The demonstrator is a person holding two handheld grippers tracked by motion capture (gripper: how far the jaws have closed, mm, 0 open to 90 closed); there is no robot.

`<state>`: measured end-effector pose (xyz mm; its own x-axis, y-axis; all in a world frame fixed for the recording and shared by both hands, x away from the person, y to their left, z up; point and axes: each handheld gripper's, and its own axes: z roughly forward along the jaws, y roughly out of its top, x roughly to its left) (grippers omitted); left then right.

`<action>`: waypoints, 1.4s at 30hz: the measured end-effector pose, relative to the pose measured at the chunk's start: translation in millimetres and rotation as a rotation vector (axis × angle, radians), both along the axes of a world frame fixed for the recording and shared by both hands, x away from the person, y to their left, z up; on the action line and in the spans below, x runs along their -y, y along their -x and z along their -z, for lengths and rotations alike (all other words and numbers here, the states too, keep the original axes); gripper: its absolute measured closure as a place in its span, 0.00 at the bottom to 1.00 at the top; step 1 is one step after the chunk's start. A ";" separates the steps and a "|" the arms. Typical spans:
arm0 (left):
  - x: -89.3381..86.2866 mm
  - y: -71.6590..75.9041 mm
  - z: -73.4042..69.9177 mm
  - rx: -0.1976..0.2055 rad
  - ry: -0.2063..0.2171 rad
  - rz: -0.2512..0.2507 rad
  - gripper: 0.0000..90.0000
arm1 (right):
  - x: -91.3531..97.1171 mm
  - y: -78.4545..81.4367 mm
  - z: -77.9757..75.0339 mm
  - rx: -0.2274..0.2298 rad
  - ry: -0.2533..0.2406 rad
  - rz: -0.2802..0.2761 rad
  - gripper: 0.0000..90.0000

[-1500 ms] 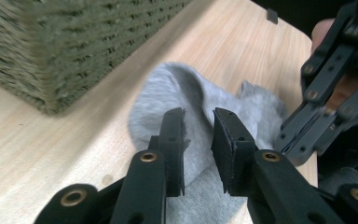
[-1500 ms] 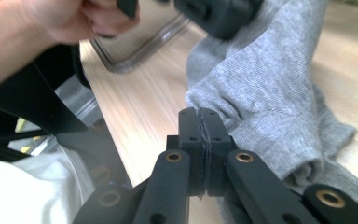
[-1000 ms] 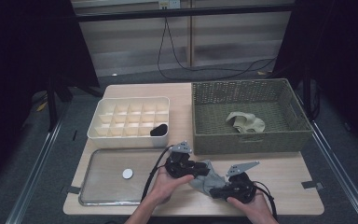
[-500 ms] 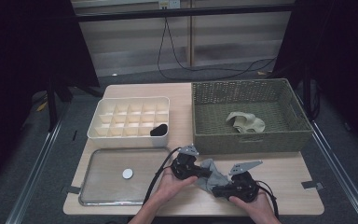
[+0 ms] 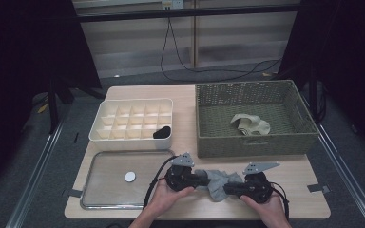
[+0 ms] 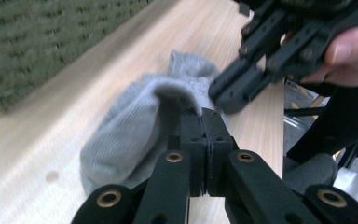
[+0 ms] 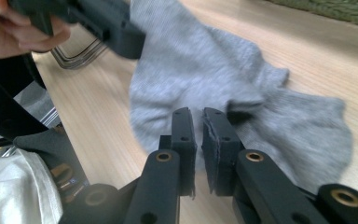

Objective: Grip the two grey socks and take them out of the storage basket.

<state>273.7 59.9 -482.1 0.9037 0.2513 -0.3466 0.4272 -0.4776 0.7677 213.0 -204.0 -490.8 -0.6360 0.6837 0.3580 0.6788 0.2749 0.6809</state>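
Since a second ago my left gripper (image 5: pixel 200 180) has slid toward the woven green basket (image 5: pixel 252 142), its jaws closing onto the crumpled grey cotton sock (image 5: pixel 217 182). My right gripper (image 5: pixel 229 190) pinches that sock too, jaws nearly shut. Bare tabletop (image 5: pixel 294 166) fronts the basket.

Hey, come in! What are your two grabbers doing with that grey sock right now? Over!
Left gripper shut on grey sock. Right gripper pinching its other end. Sock on table, nothing in the way.
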 end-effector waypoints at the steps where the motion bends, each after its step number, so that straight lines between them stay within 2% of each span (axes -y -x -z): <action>1: -0.8 1.2 1.9 -0.007 -0.001 0.001 0.99 | 0.7 0.9 -0.8 0.002 -0.001 0.008 0.91; 5: -1.5 5.7 8.6 -0.007 -0.033 0.011 0.99 | 3.5 5.5 -4.5 0.019 -0.002 0.025 0.85; 7: -1.5 7.4 11.5 -0.018 -0.031 0.009 0.99 | 5.9 7.6 -3.2 0.015 0.006 0.038 0.83; 9: -1.7 9.6 14.1 -0.016 -0.050 0.019 0.99 | 8.1 8.5 -0.8 0.003 0.020 0.051 0.80; 11: -1.9 11.7 16.1 -0.026 -0.055 0.020 0.98 | 8.7 8.6 0.9 -0.007 0.021 0.050 0.79; 14: -1.1 15.5 15.0 -0.018 -0.066 0.040 0.95 | 6.8 7.4 3.0 -0.014 0.027 0.040 0.79; 18: -9.3 19.2 7.9 -0.005 -0.074 0.055 0.89 | 5.1 8.8 3.2 -0.016 0.029 0.032 0.80; 21: -21.4 19.7 2.9 -0.020 -0.049 0.043 0.88 | 5.7 9.3 3.0 -0.019 0.029 0.039 0.83; 26: -39.2 22.8 -1.8 -0.002 -0.041 0.023 0.86 | 5.1 10.6 3.7 -0.031 0.037 0.042 0.91; 31: -46.1 15.5 -9.9 0.008 -0.011 0.002 0.84 | 5.4 10.9 1.8 -0.025 0.022 0.046 0.93; 36: -46.2 4.7 -11.2 0.013 0.005 -0.037 0.84 | 7.7 13.6 1.0 -0.011 0.020 0.047 0.91; 37: -45.0 2.1 -10.5 0.019 0.003 -0.037 0.83 | 8.5 14.7 0.7 -0.014 0.019 0.054 0.90; 40: -39.4 -5.9 -4.5 0.003 -0.021 -0.047 0.82 | 11.0 16.3 -0.4 -0.004 0.014 0.059 0.88; 42: -33.4 -8.7 1.6 0.004 -0.051 -0.042 0.80 | 11.9 18.1 -1.4 -0.006 0.009 0.064 0.86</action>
